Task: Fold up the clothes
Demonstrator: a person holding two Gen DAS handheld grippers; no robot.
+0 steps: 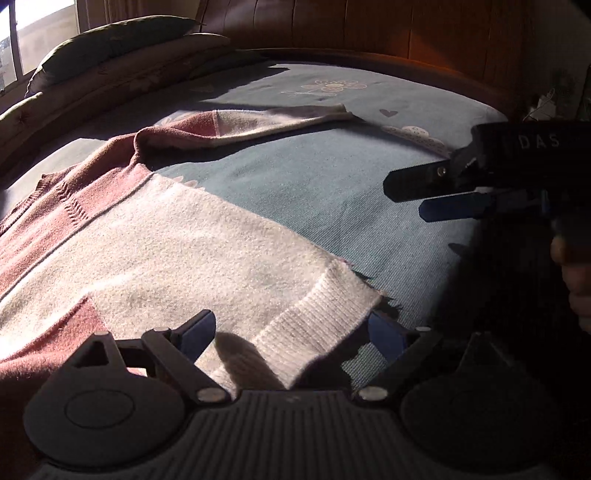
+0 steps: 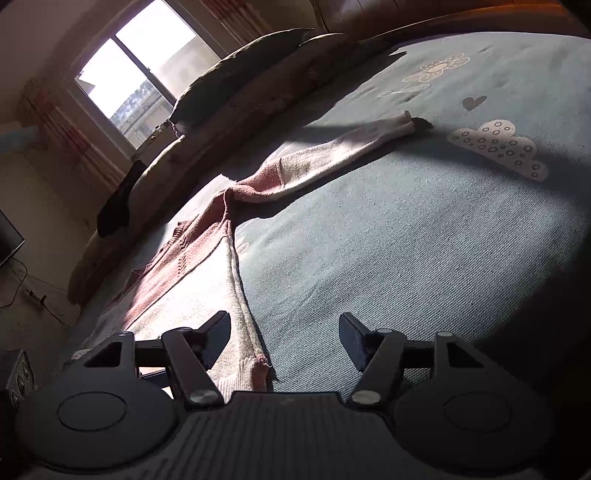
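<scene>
Ribbed hem (image 1: 314,314) of the pink-and-cream sweater (image 1: 166,240) is lying between the left gripper (image 1: 291,328)'s spread, released fingers at six o'clock; it's sprawling flat across the blue bedspread (image 1: 314,192), one sleeve (image 1: 277,122) stretching toward one o'clock. Right gripper (image 2: 284,332) is hanging released, gripping nothing.

A fuzzy knitted wool-like sweater (image 1: 177,236), ribbed at the hem, is seen on a matt, coarsely woven bedspread (image 1: 314,184). The headboard (image 1: 369,33) appears as smooth, slightly glossy wood. Matt black plastic forms the left gripper (image 1: 291,328).
</scene>
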